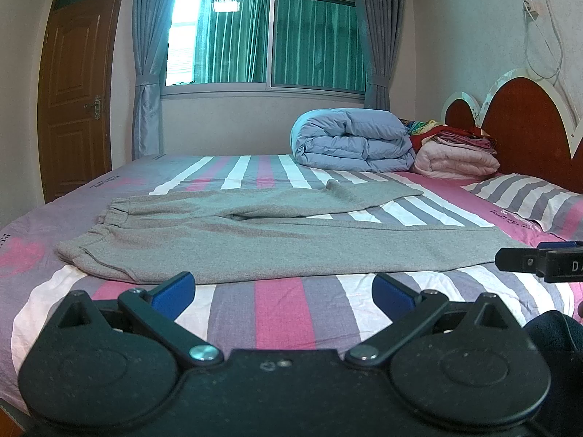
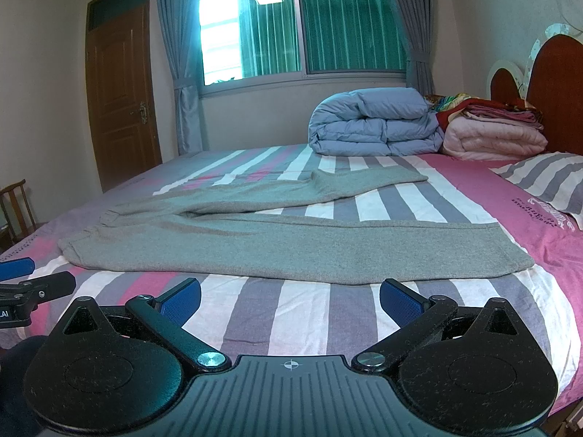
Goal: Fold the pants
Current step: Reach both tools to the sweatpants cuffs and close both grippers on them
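Zero folds done so far, as far as I can tell. Both claws hover over the near edge of the bed, spread wide and holding nothing: the left gripper (image 1: 284,293) and the right gripper (image 2: 289,300) each show only bare striped bedsheet (image 2: 302,313) between their blue pads.

Just ahead of both claws lie the grey sweatpants (image 1: 277,244), spread flat across the bed. The elastic waistband (image 1: 113,215) sits off to the front-left, and the legs run rightward. The near leg ends at a cuff (image 2: 510,258) ahead and to the right of the right claw. The far leg (image 2: 364,180) angles away beyond it, so the legs are apart, not stacked. My guess is everything's left: bring one leg over the other, then fold lengthwise.

Room looks fine. Open sheet all round the pants, with a striped pillow (image 2: 546,178) far right. The blue folded duvet (image 1: 353,138) and pink blanket stack (image 1: 459,156) sit well beyond, by the headboard (image 1: 528,127).
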Demonstrator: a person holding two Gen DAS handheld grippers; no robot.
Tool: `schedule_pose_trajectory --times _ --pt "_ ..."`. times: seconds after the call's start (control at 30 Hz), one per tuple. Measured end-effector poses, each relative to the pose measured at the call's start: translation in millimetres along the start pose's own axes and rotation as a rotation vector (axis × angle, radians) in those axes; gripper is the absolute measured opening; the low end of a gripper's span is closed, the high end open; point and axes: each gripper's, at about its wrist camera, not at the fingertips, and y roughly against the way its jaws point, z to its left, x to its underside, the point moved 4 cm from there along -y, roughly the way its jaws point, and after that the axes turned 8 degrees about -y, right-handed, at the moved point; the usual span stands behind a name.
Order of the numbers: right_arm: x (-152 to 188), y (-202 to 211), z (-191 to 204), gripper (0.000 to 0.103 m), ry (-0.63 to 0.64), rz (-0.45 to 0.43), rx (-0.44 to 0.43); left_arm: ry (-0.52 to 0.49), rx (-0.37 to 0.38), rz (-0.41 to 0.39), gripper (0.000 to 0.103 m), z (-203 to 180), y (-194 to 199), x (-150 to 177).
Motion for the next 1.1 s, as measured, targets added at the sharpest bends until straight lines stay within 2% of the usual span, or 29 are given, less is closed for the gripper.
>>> schedule_pose_trajectory --times 0.33,0.43,0.5,0.57,0.7,0.8,0.83,0.9,0.97,1.03,1.1 --pt "0.4 -1.5 -1.8 0.103 -0.011 0.007 -0.002 0.032 -0.006 0.017 0.097 8.7 -1.0 1.7" --pt "-3.1 -5.9 -3.9 0.103 -0.020 0.022 -0.034 0.069 -0.003 0.055 0.097 21.5 -3.8 1.1" --pt "-12.3 -7.7 -3.6 0.103 -0.020 -0.005 -0.088 0.097 0.022 0.081 0.097 35.4 -9.7 -1.6" --pt "-27.1 -15.9 -1.3 0.103 -0.012 -0.009 -0.126 0.108 0.005 0.084 0.097 57.1 -20.7 -7.9" --pt "-68.2 -44.0 7.8 0.103 0.045 -0.028 -0.207 0.015 -0.024 0.075 0.096 111.3 -50.0 -27.0" --pt "-100.2 -74.9 22.0 0.103 0.130 -0.076 -0.209 0.009 -0.009 0.085 0.088 169.6 -84.6 -47.4" --pt "-109.1 -88.6 26.1 0.103 0.142 -0.068 -0.228 0.012 -0.006 0.094 0.082 186.4 -98.2 -53.9" --pt "-127.5 -124.9 35.5 0.103 0.163 -0.031 -0.258 0.006 -0.029 0.115 0.076 228.8 -133.9 -67.2" --pt "-142.9 -166.4 45.2 0.103 0.194 0.009 -0.266 -0.004 -0.044 0.154 0.078 271.7 -179.1 -76.7" --pt "-153.6 -217.9 57.3 0.103 0.233 0.038 -0.273 -0.022 -0.065 0.199 0.085 306.7 -223.0 -80.3" --pt "-159.9 -272.2 67.1 0.101 0.261 0.067 -0.270 -0.035 -0.081 0.255 0.085 338.7 -271.1 -76.3"
